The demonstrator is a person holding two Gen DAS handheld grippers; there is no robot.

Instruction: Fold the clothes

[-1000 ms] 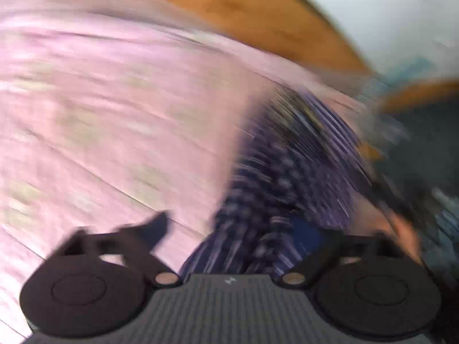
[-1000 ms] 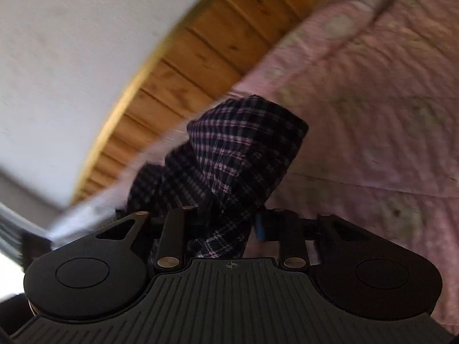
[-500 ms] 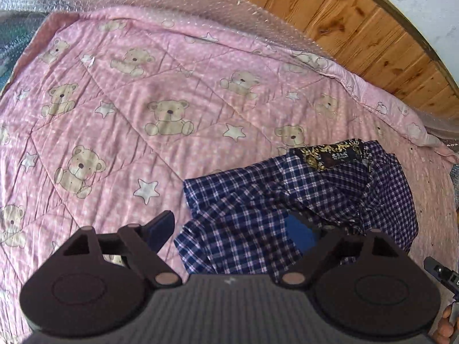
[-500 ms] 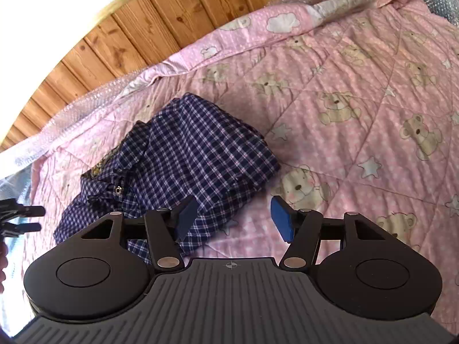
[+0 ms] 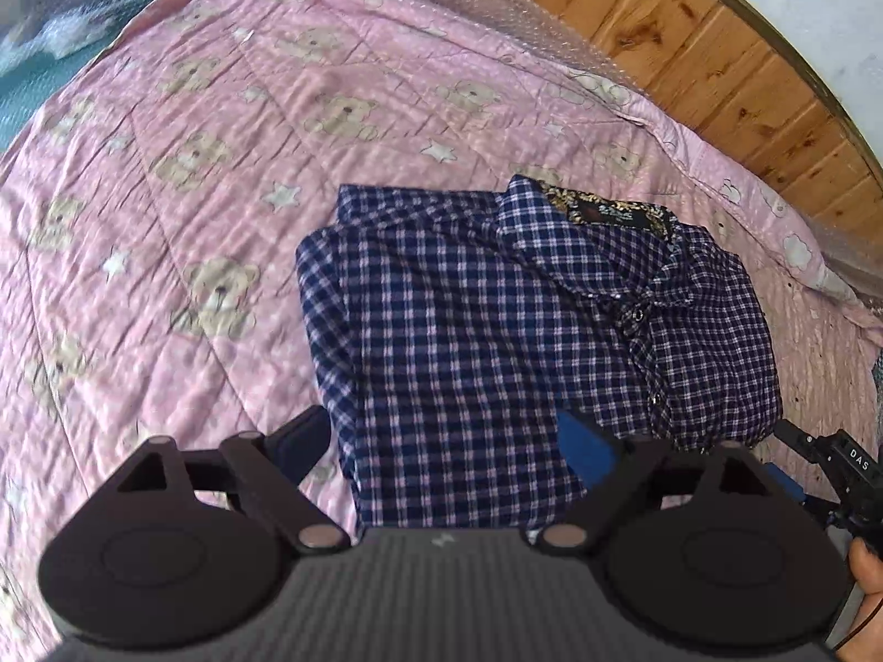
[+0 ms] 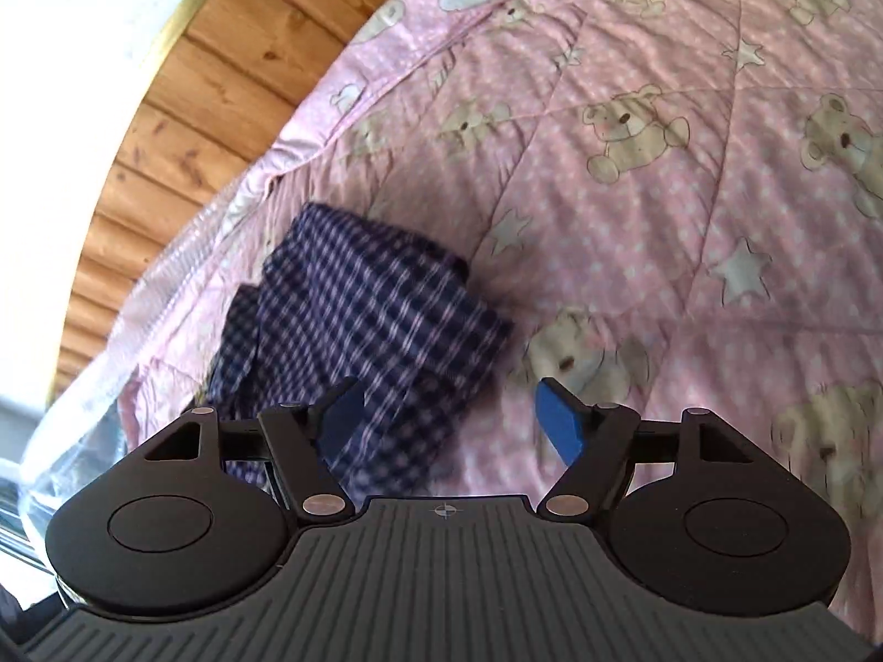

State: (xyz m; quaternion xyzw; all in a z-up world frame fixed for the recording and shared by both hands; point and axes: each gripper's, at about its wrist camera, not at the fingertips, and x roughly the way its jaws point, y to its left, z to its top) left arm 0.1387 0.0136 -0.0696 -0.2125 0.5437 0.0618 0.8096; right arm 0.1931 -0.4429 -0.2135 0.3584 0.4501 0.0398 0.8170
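We look down past our left gripper (image 5: 447,441) at the folded navy-and-white checked cotton shirt (image 5: 496,331); it lies flat on the pink quilted bedspread printed with teddy bears and stars (image 5: 221,165), collar with its dark patterned lining turned toward the wooden plank wall (image 5: 717,71); the near edge of the shirt sits between our left jaws and below them, but the jaws are spread wide and press on nothing, the cloth lying free; the blue pad of one finger shows over the check fabric, the other finger over the bedspread just beside the shirt's edge.

At the right edge of this view the black tip of our right gripper (image 5: 828,463) pokes in just beside the shirt's far corner, a hand (image 5: 866,579) behind it.

From the right wrist view, our right gripper (image 6: 447,419) has its jaws opening, released, with only a corner of the shirt (image 6: 358,320) beneath the gap and mostly pink bedspread (image 6: 662,193); the picture is motion-blurred here; the shirt lies mostly to the left of the jaws, near the bed's edge by the wooden wall (image 6: 193,110); no container is in sight.
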